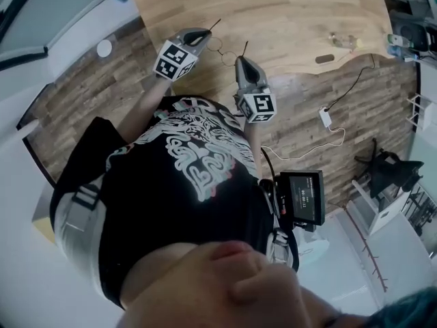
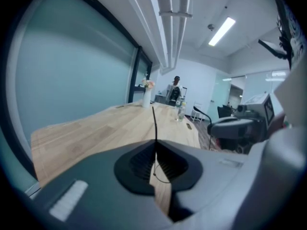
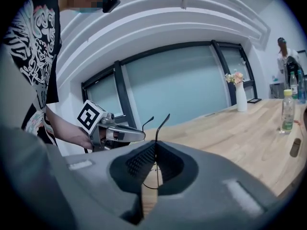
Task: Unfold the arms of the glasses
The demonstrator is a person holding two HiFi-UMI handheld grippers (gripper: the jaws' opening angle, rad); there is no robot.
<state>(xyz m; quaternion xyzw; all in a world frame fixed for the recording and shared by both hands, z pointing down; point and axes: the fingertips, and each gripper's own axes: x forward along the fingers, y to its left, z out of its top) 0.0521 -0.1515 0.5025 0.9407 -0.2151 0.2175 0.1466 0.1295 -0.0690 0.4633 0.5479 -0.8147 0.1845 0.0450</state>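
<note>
Thin wire-rimmed glasses (image 1: 220,47) hang above the wooden table (image 1: 287,12), held between both grippers. My left gripper (image 1: 207,37) is shut on one black arm (image 2: 154,123), whose tip sticks up past the jaws. The other arm (image 3: 161,123) is clamped in my right gripper (image 1: 241,61), also shut. In the right gripper view the left gripper (image 3: 115,133) shows close by on the left, with its arm tip (image 3: 147,122) curving up. Part of a lens rim (image 3: 148,183) shows in the slot below the jaws. The arms stand spread apart, both pointing away from me.
A clear bottle (image 1: 341,41) and a small dark object (image 1: 325,59) lie on the table's right side. A white vase with flowers (image 3: 241,97) stands at the far end. A white charger with cable (image 1: 326,118) lies on the floor. A person stands in the background.
</note>
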